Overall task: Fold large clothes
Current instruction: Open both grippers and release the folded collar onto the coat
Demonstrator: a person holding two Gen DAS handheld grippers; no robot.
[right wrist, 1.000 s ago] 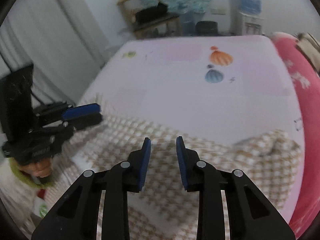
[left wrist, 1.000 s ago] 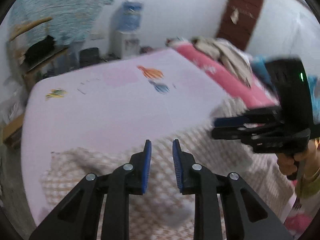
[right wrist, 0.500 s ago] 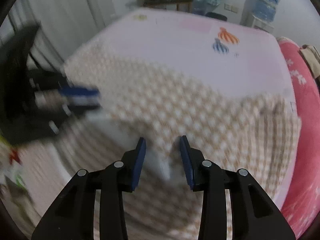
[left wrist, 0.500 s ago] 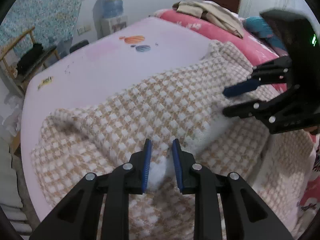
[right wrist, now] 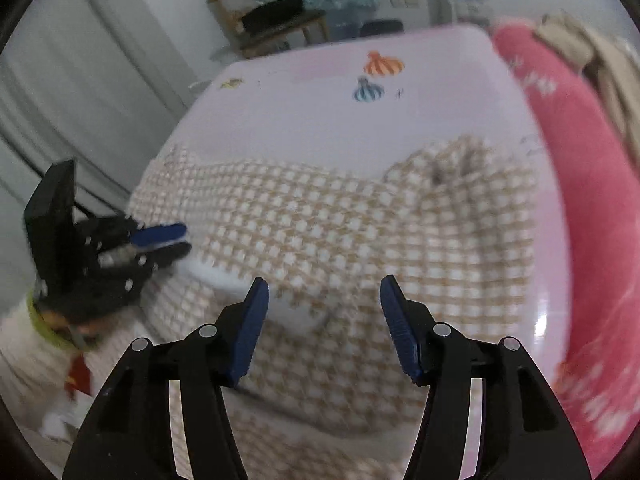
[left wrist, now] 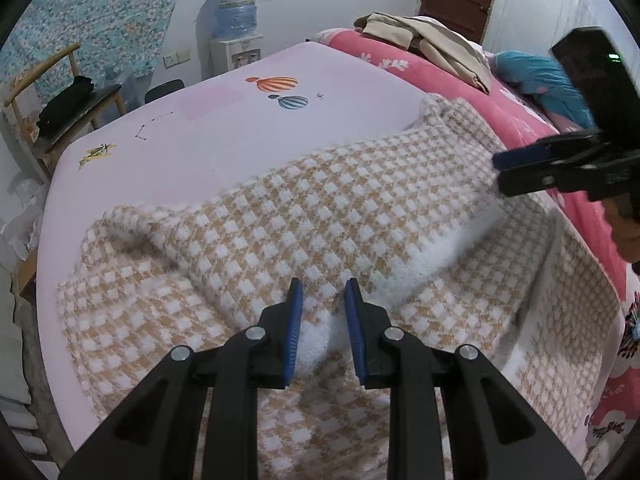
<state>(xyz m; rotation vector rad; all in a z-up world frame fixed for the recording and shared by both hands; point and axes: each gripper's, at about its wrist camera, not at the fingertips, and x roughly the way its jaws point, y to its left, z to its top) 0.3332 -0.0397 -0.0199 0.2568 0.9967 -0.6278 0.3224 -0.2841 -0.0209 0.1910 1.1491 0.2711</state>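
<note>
A large tan-and-white checked knit garment [left wrist: 320,216] lies folded over on a pink bed sheet [left wrist: 224,128]; it also shows in the right wrist view [right wrist: 360,232]. My left gripper [left wrist: 322,304] is shut on the garment's white hem [left wrist: 316,344], and it also shows at the left of the right wrist view [right wrist: 164,236]. My right gripper [right wrist: 324,300] is open above the garment with nothing between its jaws. It also shows at the right of the left wrist view [left wrist: 504,172], beside the hem's far end.
A red quilt [left wrist: 460,88] with beige clothes [left wrist: 432,40] lies along the bed's right side. A blue pillow [left wrist: 536,80] sits behind it. A water dispenser [left wrist: 236,28] and a wooden chair [left wrist: 68,96] stand beyond the bed.
Both grippers carried the hem over the garment and lowered it onto the bed. My right gripper has opened and let go. My left gripper still holds the hem.
</note>
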